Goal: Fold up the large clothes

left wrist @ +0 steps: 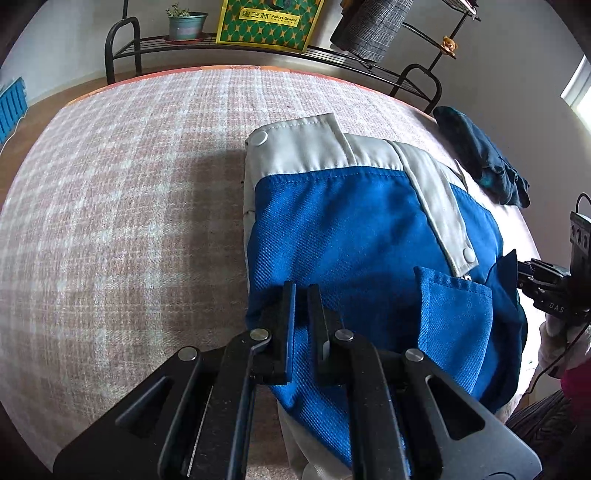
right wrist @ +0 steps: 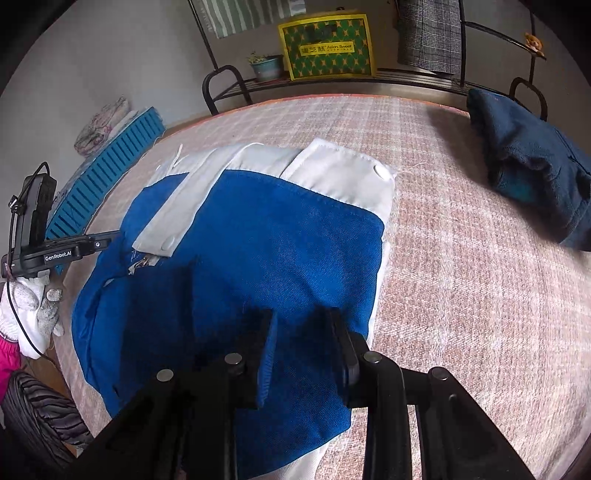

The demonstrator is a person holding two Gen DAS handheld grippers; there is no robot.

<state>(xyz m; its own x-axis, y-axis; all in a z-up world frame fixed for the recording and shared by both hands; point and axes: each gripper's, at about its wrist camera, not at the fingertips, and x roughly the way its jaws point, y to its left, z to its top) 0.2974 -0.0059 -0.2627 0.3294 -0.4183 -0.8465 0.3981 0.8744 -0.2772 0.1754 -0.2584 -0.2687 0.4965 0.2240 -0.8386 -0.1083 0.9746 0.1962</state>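
Blue-and-grey twill work jacket half-folded on pink checked bed cover — my left gripper and right gripper, 2 clamps pinching near hem, spread apart to carry fold evenly

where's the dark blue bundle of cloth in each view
Left wrist view: the dark blue bundle lies at the upper right, past the blue and white jacket.
Right wrist view: it lies at the far right on the checked bedcover.
Shared landmark: the yellow and green bag on the rack.

Home bedroom: blanketed bed, potted plant
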